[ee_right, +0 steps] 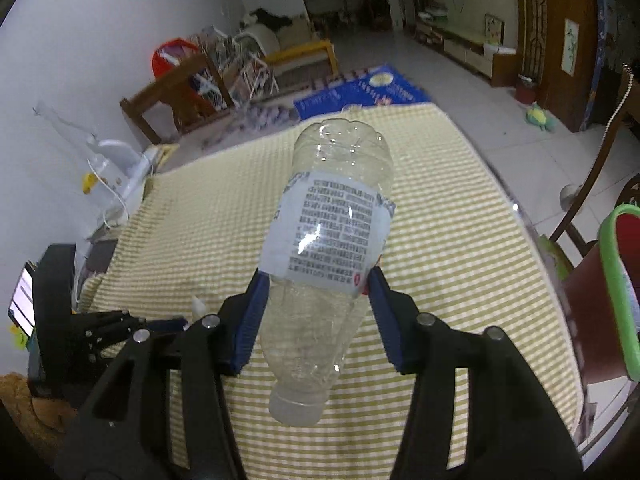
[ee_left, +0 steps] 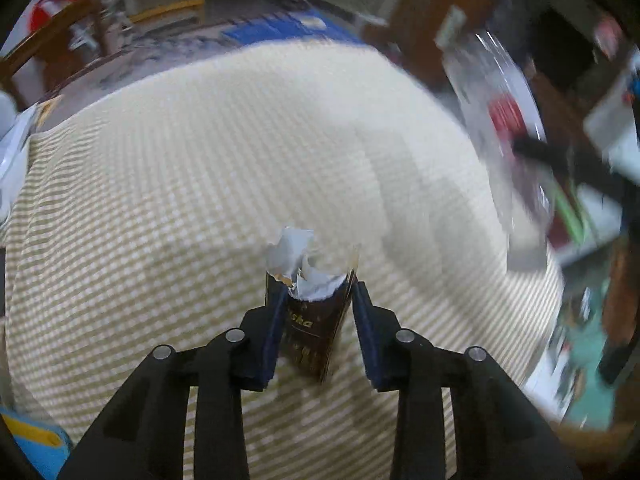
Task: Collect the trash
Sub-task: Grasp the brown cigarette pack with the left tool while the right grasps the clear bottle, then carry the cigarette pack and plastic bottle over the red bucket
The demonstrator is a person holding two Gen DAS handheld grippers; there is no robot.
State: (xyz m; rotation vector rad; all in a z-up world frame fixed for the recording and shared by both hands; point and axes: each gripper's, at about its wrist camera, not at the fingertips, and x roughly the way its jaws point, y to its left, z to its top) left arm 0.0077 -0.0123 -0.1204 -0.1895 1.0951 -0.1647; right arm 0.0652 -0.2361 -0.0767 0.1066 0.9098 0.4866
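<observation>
While the checked tablecloth point(ee_left: 200, 184) spreads below, the left gripper point(ee_left: 316, 292) is seen narrowed onto a dark brown wrapper point(ee_left: 314, 328), its blue pads pressed against both sides; the wrapper is lifted clear of the cloth, torn silvery end forward. It is judged to be featherlight, thin and crumply, so a pinch across the flat body, as is taken here, is reckoned enough, though a slick foil face could slide if the squeeze is eased. Over on the right, the right gripper point(ee_right: 316, 284) is closed around a clear plastic bottle point(ee_right: 328, 240), empty, held above the tablecloth point(ee_right: 460, 264) with its base away and its neck toward the camera. The hold is taken just below the white label point(ee_right: 332, 232), where the shoulder tapers. The bottle is judged light but smooth and springy; a hold on the label band is thought safer. A green-rimmed bin point(ee_right: 618, 288) is glimpsed at the far right.
</observation>
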